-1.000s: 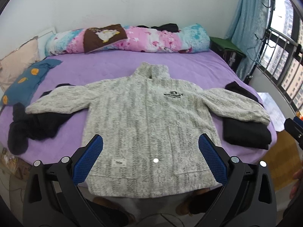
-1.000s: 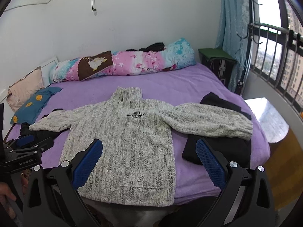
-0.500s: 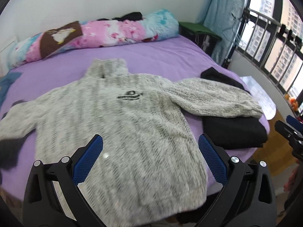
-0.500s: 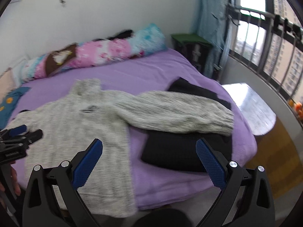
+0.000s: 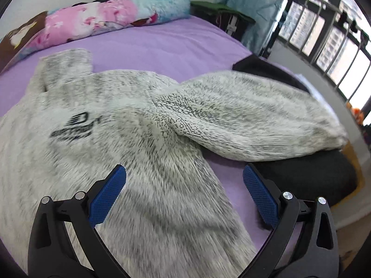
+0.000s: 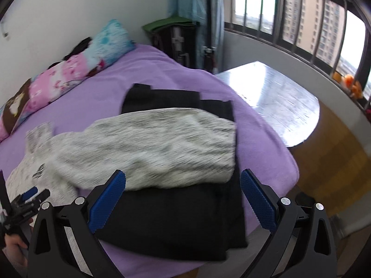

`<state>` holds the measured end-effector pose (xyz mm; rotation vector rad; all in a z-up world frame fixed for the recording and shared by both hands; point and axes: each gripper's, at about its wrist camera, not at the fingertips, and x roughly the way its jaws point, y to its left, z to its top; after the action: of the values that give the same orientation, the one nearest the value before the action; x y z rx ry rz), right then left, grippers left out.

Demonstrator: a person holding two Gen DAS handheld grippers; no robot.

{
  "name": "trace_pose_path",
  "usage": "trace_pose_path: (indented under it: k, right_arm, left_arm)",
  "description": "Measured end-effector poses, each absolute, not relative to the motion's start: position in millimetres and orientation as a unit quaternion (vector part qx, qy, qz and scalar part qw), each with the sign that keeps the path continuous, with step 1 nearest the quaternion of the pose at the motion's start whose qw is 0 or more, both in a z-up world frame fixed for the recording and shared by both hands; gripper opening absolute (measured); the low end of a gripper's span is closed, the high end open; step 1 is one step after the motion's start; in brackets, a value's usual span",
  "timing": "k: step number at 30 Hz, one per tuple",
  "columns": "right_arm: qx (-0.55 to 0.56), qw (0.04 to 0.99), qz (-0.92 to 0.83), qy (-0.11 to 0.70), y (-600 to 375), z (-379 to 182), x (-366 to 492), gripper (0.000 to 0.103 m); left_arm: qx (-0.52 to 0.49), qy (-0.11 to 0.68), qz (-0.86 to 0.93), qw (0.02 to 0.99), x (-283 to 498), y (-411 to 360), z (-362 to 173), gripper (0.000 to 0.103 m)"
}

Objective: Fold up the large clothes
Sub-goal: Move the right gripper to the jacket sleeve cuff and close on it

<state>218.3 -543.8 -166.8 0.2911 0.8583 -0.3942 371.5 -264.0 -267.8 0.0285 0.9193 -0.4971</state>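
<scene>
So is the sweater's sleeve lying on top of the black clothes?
Yes, the grey sleeve drapes across the folded black clothes.

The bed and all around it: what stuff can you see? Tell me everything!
fuzzy sweater: one, grey-white, spread flat on the bed, one sleeve lying on the black clothes
black clothes: one folded pile, black, near bed edge
bed sheet: one, purple
rolled quilt: one, pink and blue, far side by the wall
curtain: one, light blue, by the window
small table: one, shiny grey, beside the bed
left gripper: black with blue pads, open
right gripper: black with blue pads, open
</scene>
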Motion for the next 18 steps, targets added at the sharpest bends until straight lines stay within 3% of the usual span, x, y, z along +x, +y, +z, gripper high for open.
trace_pose_path:
  k: [15, 17, 18]
  right_arm:
    - [0.269, 0.848, -0.171, 0.423, -620.2, -229.2, 250.0, 0.097]
    - [0.26, 0.85, -0.165, 0.428, -618.1, -232.3, 256.5, 0.095]
    - [0.255, 0.85, -0.161, 0.432, -616.3, -233.9, 259.6, 0.089]
  left_arm:
    - [0.014, 0.442, -0.267, 0.856, 395.8, -290.5, -333.0, 0.097]
    - [0.02, 0.436, -0.268, 0.859, 394.5, -292.5, -338.5, 0.097]
    - [0.022, 0.431, -0.267, 0.862, 393.4, -293.5, -340.7, 0.097]
